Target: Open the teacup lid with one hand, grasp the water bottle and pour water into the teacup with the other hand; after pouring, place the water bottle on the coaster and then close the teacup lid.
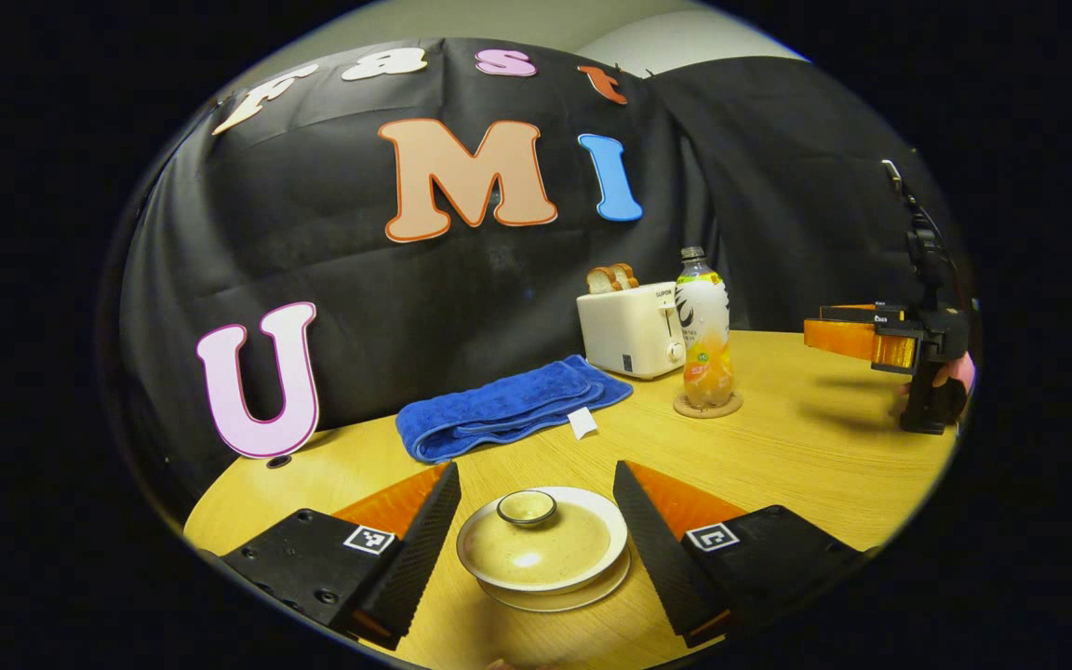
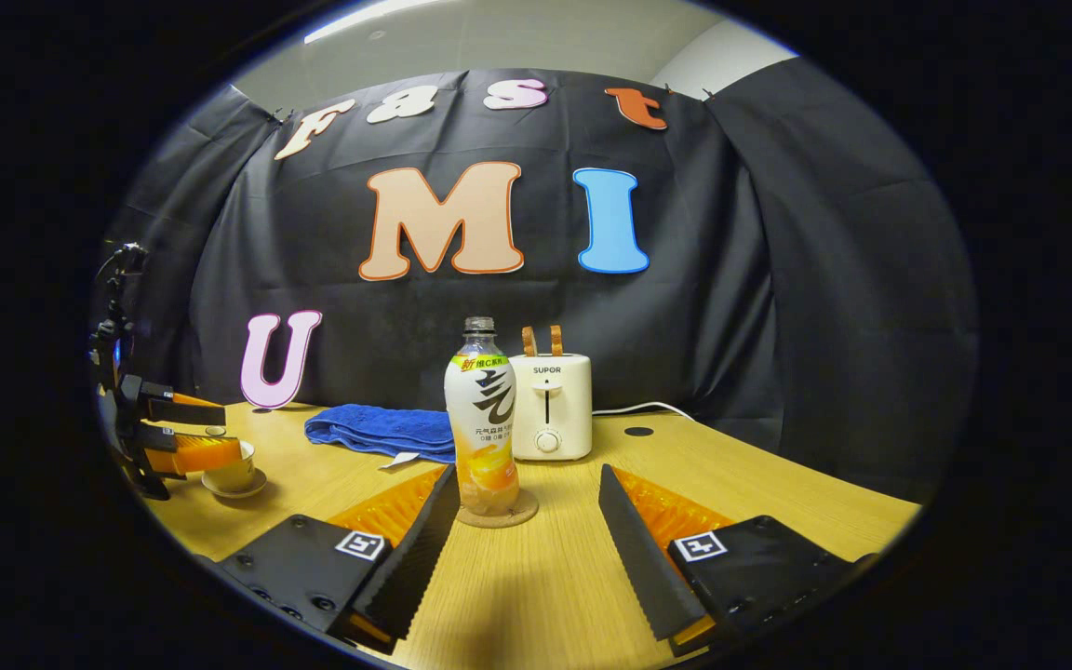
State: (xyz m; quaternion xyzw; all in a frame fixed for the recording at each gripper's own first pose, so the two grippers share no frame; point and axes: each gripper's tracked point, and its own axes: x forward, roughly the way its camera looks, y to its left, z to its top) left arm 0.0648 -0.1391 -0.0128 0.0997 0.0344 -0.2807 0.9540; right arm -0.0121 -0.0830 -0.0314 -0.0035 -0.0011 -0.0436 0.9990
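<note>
While the teacup (image 1: 543, 558) sits on its saucer (image 1: 582, 596) with the lid (image 1: 536, 535) on, the left gripper (image 1: 536, 549) hangs just over it with its fingers spread wide to either side, nothing between them touching; I'd say it is lined up to come down on the lid's small round knob (image 1: 527, 507), the first step of the task not yet done. The cup and lid look like glazed cream ceramic, smooth and domed, against the fine-ribbed inner faces of the fingers (image 1: 415, 549). Over on the other side, the right gripper (image 2: 527, 549) is likewise wide open, aimed at the water bottle (image 2: 482, 428), which stands upright on a round cork-like coaster (image 2: 497, 515) a little ahead of the fingertips and nearer the left finger. It is clear plastic, cap on, with a printed wrap and orange liquid low down, slim enough to fit that opening, I judge. The desk (image 2: 545, 596) is pale wood grain. Further back lies a folded blue towel (image 1: 508, 405), soft and plush, and beside the bottle a boxy cream toaster (image 2: 550, 405) with bread slices (image 2: 542, 340) standing in its slots.
</note>
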